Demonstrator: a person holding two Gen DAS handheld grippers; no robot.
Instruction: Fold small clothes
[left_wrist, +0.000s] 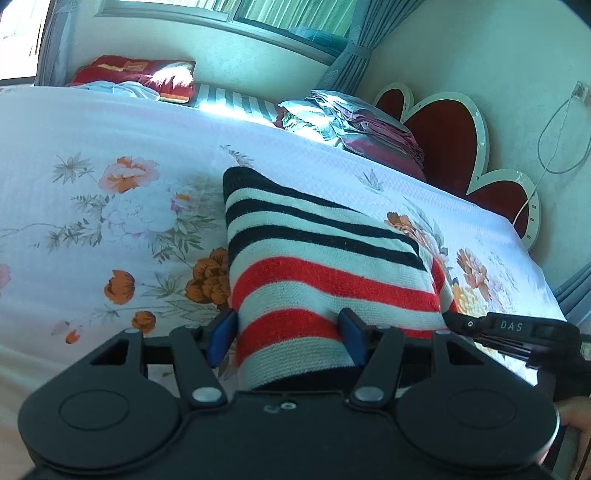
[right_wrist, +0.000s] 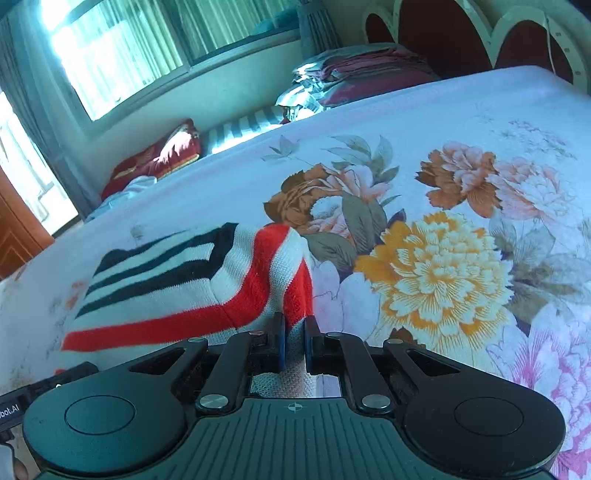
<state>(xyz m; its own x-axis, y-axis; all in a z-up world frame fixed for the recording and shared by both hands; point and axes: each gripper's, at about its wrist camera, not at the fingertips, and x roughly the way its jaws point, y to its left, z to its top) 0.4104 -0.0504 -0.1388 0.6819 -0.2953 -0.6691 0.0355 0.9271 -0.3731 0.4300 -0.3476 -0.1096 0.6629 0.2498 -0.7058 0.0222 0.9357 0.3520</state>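
Two grippers on one garment right now. Right gripper (right_wrist: 294, 325): jaws pinched nearly together w/ a fold of the striped knit top (right_wrist: 192, 284) clamped between the blue pads, red-and-white edge bunched up just ahead of the fingertips. Left gripper (left_wrist: 288, 332): jaws about halfway apart, the top's red-striped end (left_wrist: 325, 258) running down between the pads. Its left pad sits at the cloth's edge and the right pad presses into the knit, but can't tell if it's a real squeeze or just straddling.

Moving outward: the top lies on the floral bedsheet (left_wrist: 110, 147), black-and-white stripes at the far end, red-and-white stripes near the grippers, fabric lifted and tented a bit at the near side. From the left wrist view the right gripper pokes in at the right edge, touching the top's near corner.

Further out: folded stack of maroon bedding (left_wrist: 369, 125) by the heart-shaped red headboard (left_wrist: 443, 136), a red pillow (left_wrist: 147, 74) under the window (right_wrist: 129, 48), grey curtain (left_wrist: 351, 48) tied at the corner. White cable (left_wrist: 557, 129) hangs on the wall beside the headboard.
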